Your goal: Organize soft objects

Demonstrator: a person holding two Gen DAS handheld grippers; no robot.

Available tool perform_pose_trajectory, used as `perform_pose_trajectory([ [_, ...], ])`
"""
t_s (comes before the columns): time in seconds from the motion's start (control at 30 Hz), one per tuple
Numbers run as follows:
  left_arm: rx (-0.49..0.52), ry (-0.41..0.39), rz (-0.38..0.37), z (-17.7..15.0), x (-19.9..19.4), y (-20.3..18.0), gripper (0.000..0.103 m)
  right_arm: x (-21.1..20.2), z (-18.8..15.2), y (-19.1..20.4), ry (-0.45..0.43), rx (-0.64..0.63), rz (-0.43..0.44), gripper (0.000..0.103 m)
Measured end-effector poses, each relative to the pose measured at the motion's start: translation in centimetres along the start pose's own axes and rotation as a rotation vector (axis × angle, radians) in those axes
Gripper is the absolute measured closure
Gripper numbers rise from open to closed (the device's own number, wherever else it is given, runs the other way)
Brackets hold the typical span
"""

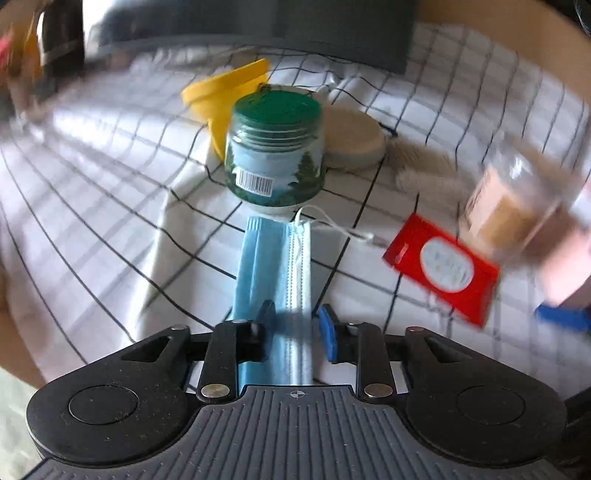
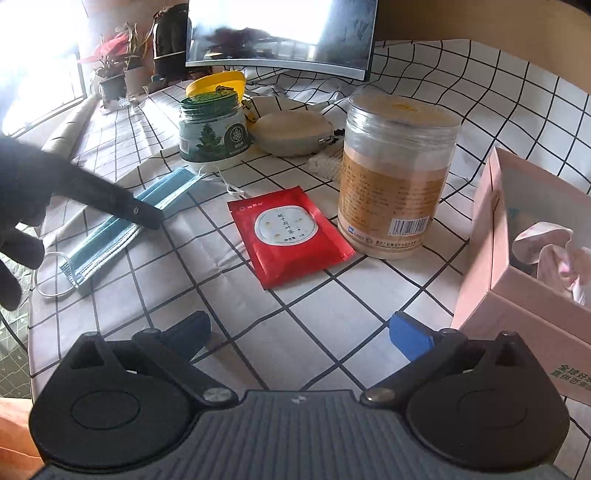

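A blue pleated face mask [image 1: 273, 266] lies flat on the checked tablecloth [image 1: 110, 206], its white ear loop trailing toward the green jar. My left gripper [image 1: 295, 326] is open and straddles the mask's near end; the right pad stands just off the mask's edge. In the right wrist view the mask [image 2: 122, 221] lies at the left, with one of the left gripper's dark fingers [image 2: 140, 212] resting across it. My right gripper [image 2: 301, 332] is wide open over bare cloth, nothing between its fingers. A pink box [image 2: 491, 236] at the right holds a pink cloth [image 2: 554, 254].
A red sachet [image 2: 288, 236] lies mid-table beside a tall clear jar [image 2: 395, 177]. Behind stand a green-lidded jar [image 2: 212, 129], a yellow bowl [image 2: 218, 83], a beige round pouch [image 2: 291, 133] and a fluffy white item [image 2: 328, 162]. A monitor [image 2: 280, 33] and potted plants [image 2: 114, 62] line the back.
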State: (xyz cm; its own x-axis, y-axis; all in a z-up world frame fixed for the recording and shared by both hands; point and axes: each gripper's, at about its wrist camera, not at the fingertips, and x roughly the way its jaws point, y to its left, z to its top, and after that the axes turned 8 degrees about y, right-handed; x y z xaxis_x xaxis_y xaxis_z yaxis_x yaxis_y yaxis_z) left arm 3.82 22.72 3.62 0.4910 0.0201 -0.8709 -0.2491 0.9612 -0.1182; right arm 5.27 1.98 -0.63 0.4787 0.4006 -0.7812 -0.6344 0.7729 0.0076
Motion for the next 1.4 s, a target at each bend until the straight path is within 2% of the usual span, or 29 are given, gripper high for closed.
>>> perform_pose_trajectory([
  [0.17, -0.012, 0.016, -0.075, 0.5, -0.3, 1.0, 0.069, 0.0, -0.1, 0.0, -0.004, -0.004, 0.001, 0.0],
  [0.23, 0.018, -0.07, -0.019, 0.0, -1.8, 0.8, 0.069, 0.0, 0.0, 0.0, -0.004, -0.003, 0.001, 0.0],
  [0.3, 0.024, -0.086, 0.036, 0.0, -2.4, 1.1, 0.069, 0.1, 0.0, 0.0, -0.004, -0.004, 0.001, 0.0],
  [0.43, -0.163, 0.011, -0.027, 0.7, -0.6, 3.6, 0.069, 0.1, 0.0, 0.0, -0.004, -0.003, 0.001, 0.0],
  [0.5, -0.18, 0.013, -0.047, 0.6, -0.2, 3.6, 0.068, 0.1, 0.0, 0.0, -0.004, -0.003, 0.001, 0.0],
  [0.6, -0.117, 0.023, -0.062, 0.6, -0.1, 2.3, 0.067, 0.1, 0.0, 0.0, -0.004, -0.003, 0.001, 0.0],
  [0.7, 0.022, 0.016, -0.011, 0.3, 0.1, 0.0, 0.064, 0.1, 0.0, 0.0, -0.005, -0.004, 0.002, 0.0],
  [0.77, 0.121, 0.016, 0.017, -0.1, 0.4, -1.5, 0.052, 0.1, 0.0, 0.0, -0.005, -0.008, 0.006, 0.0],
  [0.83, 0.204, 0.007, 0.021, -0.6, 0.5, -2.7, 0.048, 0.1, 0.1, 0.0, -0.004, -0.011, 0.008, 0.0],
  [0.87, 0.216, 0.001, 0.0, -0.8, 0.5, -3.0, 0.047, 0.1, 0.1, -0.1, -0.004, -0.013, 0.009, 0.0],
  [1.1, 0.214, -0.004, -0.019, -1.1, 0.2, -2.8, 0.047, 0.2, 0.5, -0.3, 0.02, -0.027, 0.016, 0.0],
  [1.13, 0.228, -0.007, -0.011, -1.1, 0.3, -2.9, 0.049, 0.3, 0.8, -0.3, 0.038, -0.02, 0.017, 0.0],
  [1.17, 0.241, -0.013, -0.012, -1.2, 0.2, -2.9, 0.063, 0.3, 1.2, -0.3, 0.054, -0.012, 0.02, 0.0],
  [1.23, 0.236, -0.018, -0.049, -1.3, 0.0, -2.6, 0.084, -0.3, 2.1, -0.2, 0.017, 0.012, 0.009, 0.0],
  [1.3, 0.21, -0.03, -0.074, -1.6, -0.2, -2.0, 0.085, -0.3, 3.2, 0.3, -0.003, 0.014, -0.01, 0.0],
  [1.4, 0.181, -0.043, -0.091, -1.7, -0.6, -0.9, 0.087, 0.9, 4.5, 1.1, 0.017, 0.022, -0.023, 0.0],
])
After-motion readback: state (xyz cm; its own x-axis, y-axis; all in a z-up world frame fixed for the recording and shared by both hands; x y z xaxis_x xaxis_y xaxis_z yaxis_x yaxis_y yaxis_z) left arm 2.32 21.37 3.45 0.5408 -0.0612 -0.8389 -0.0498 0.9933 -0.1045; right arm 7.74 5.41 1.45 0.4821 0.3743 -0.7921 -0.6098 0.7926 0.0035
